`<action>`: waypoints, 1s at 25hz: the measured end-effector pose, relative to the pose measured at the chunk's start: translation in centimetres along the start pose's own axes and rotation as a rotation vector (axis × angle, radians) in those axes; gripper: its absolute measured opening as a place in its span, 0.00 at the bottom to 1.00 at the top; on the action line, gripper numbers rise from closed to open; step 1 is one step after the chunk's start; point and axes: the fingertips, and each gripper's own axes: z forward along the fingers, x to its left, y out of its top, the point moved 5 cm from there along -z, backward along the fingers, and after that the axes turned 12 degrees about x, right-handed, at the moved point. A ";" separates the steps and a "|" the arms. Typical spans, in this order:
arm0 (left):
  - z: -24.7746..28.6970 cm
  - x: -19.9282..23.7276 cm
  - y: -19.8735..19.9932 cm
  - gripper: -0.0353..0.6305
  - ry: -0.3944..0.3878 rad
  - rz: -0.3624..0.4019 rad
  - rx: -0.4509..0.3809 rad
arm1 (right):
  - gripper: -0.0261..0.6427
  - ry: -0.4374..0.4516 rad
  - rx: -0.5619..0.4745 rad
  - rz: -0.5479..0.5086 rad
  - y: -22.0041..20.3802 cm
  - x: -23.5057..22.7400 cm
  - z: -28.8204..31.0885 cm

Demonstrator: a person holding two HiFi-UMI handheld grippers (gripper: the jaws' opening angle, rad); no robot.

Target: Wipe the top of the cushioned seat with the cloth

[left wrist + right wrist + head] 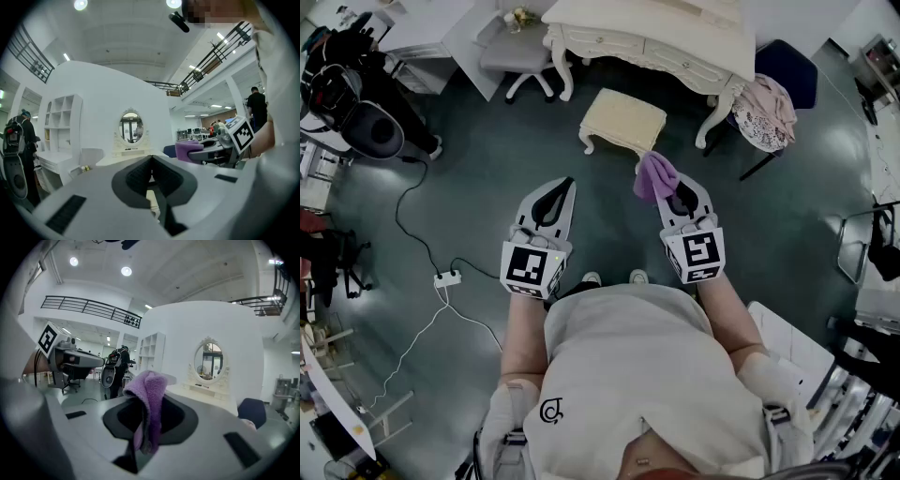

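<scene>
Nearest first: you hold both units out in front of your chest, side by side and apart, above the grey floor [469, 187].

The left hand-held gripper [567, 184] has its jaws brought together at the tips with nothing between them (its own view shows the pads meeting in a closed V).

The right hand-held gripper [673, 189] is clamped on the purple cloth [654, 175]. In the right gripper view the cloth [150, 385] bunches up above the jaw tips, and the rest hangs down between the pads.

The cloth is in the air, just short of the near right corner of the cushioned seat [623, 120], not on its top. I can't tell whether it touches that corner.

The cushioned seat is cream, stands on the floor on curved legs, and sits straight ahead of you, slightly toward the right hand-held gripper's side.

Behind it is the white dressing table [675, 58]. A grey chair [517, 52] stands at the table's left end, and a pink garment [766, 111] is draped over a dark chair at its right end.

A power strip [447, 278] lies on the floor, off to your left.
</scene>
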 end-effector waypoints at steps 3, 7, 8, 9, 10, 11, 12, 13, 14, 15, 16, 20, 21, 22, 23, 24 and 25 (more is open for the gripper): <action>0.0 0.1 0.3 0.07 -0.014 0.001 -0.011 | 0.15 -0.005 -0.007 -0.004 0.3 0.1 0.1; 0.1 0.0 0.4 0.07 -0.027 0.003 -0.023 | 0.15 -0.003 -0.009 0.008 0.3 0.2 0.1; 0.0 0.0 0.4 0.07 -0.031 0.003 -0.026 | 0.15 -0.002 -0.008 0.009 0.3 0.2 0.1; 0.0 0.0 0.4 0.07 -0.035 0.002 -0.028 | 0.15 -0.003 -0.006 0.009 0.3 0.3 0.0; 0.0 0.0 0.3 0.07 -0.038 0.001 -0.028 | 0.15 -0.003 -0.003 0.007 0.3 0.4 0.1; 0.0 0.1 0.2 0.07 -0.042 -0.001 -0.028 | 0.15 -0.002 0.002 0.002 0.2 0.6 0.1; 0.0 0.2 0.1 0.07 -0.045 -0.003 -0.029 | 0.15 0.004 0.007 -0.003 0.1 0.9 0.2; -0.1 0.3 -0.1 0.07 -0.049 -0.007 -0.029 | 0.15 0.013 0.010 -0.005 0.1 1.1 0.3; -0.2 0.3 -0.3 0.07 -0.056 -0.014 -0.030 | 0.15 0.021 0.010 0.000 0.0 1.4 0.3; -0.2 0.5 -0.4 0.07 -0.066 -0.026 -0.033 | 0.16 0.024 0.007 0.011 0.0 1.6 0.3; -0.3 0.7 -0.5 0.07 -0.080 -0.041 -0.039 | 0.16 0.021 0.005 0.024 0.0 1.8 0.4; -0.6 2.8 -0.9 0.07 -0.113 -0.064 -0.061 | 0.16 -0.017 0.025 0.049 0.0 3.3 1.4; -0.8 3.5 -1.1 0.07 -0.116 -0.057 -0.058 | 0.16 -0.026 0.029 0.050 0.1 3.8 1.8; -1.0 4.2 -1.4 0.07 -0.119 -0.047 -0.054 | 0.16 -0.036 0.030 0.052 0.3 4.4 2.2; -1.1 4.9 -1.6 0.07 -0.121 -0.038 -0.049 | 0.16 -0.044 0.028 0.057 0.5 4.9 2.6; -1.3 5.6 -1.9 0.07 -0.124 -0.031 -0.044 | 0.16 -0.050 0.025 0.064 0.9 5.4 3.0; -1.5 6.2 -2.1 0.07 -0.128 -0.030 -0.039 | 0.16 -0.054 0.024 0.072 1.2 5.9 3.4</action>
